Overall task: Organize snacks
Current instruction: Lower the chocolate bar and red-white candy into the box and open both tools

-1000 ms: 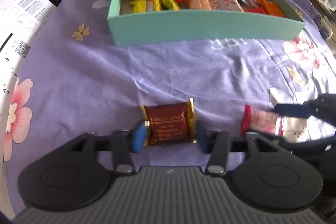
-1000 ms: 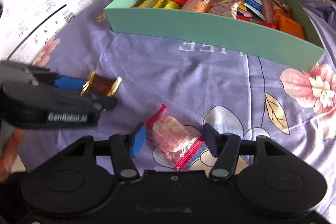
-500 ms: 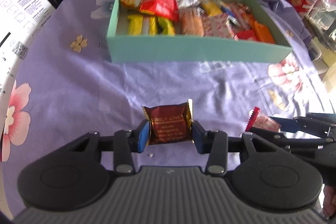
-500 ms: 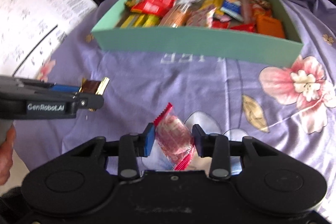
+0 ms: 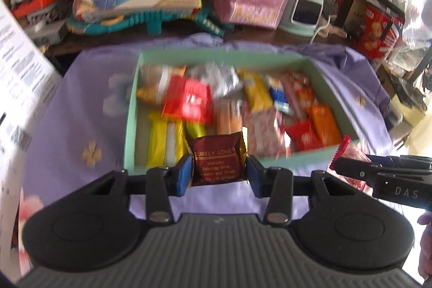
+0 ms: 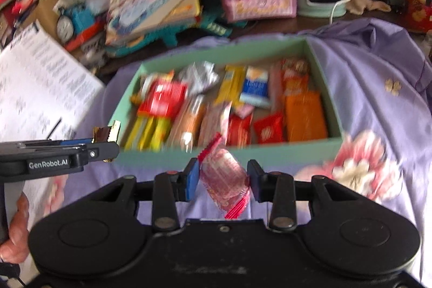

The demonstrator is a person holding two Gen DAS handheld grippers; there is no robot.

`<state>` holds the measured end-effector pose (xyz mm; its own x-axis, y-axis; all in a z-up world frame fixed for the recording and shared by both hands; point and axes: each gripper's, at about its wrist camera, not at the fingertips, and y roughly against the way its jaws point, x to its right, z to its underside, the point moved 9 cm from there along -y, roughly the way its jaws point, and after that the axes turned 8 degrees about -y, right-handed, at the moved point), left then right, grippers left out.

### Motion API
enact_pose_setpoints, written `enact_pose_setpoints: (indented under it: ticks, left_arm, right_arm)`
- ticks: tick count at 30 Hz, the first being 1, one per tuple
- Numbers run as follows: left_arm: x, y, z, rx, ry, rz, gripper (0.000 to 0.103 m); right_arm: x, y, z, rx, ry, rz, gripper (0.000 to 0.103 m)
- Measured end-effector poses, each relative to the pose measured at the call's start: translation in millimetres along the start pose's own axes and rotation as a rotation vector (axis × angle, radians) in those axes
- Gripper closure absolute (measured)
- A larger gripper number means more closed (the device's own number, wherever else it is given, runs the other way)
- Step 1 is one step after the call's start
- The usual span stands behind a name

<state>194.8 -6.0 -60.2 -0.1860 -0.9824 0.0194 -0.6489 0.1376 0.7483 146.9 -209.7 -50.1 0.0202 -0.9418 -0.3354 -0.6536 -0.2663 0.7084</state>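
Snacks in hand number two: a brown packet point(image 5: 218, 164) clamped in the left tool point(image 5: 219, 172), a pink packet point(image 6: 223, 180) clamped in the right tool point(image 6: 223, 179), whose jaws have just been closing on it. Both hang near the box point(image 6: 172, 156), itself crowded with more than a dozen packets. Light, crinkly and slippery, these are best pinched across the flat middle.
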Motion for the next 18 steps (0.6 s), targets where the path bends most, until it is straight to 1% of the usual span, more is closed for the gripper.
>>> enact_pose_setpoints:
  ticks: [3,8,13,15,16,18]
  left_arm:
    - [2,-13,-28,0.013,-0.005,-0.003,0.06]
    - [7,-39,-62,0.011,-0.004,0.007,0.06]
    - [20,-71,-79,-0.008,-0.026,0.017,0.059]
    - [25,-83,-84,-0.019,-0.032,0.015,0.059]
    - [27,-89,-86,-0.022,-0.033,0.01,0.058]
    - [28,-99,-91,-0.027,-0.025,-0.011,0.049]
  right_arm:
    - [4,-8,-24,0.017,-0.016,-0.001,0.065]
    - [14,-32,-59,0.014,-0.057,-0.001,0.065]
    - [24,-56,-73,-0.006,-0.105,0.004,0.065]
    - [27,-65,-74,-0.013,-0.117,0.01,0.065]
    - [29,-70,-75,-0.017,-0.125,0.01,0.062]
    - [32,-75,-76,-0.012,-0.149,0.015,0.054]
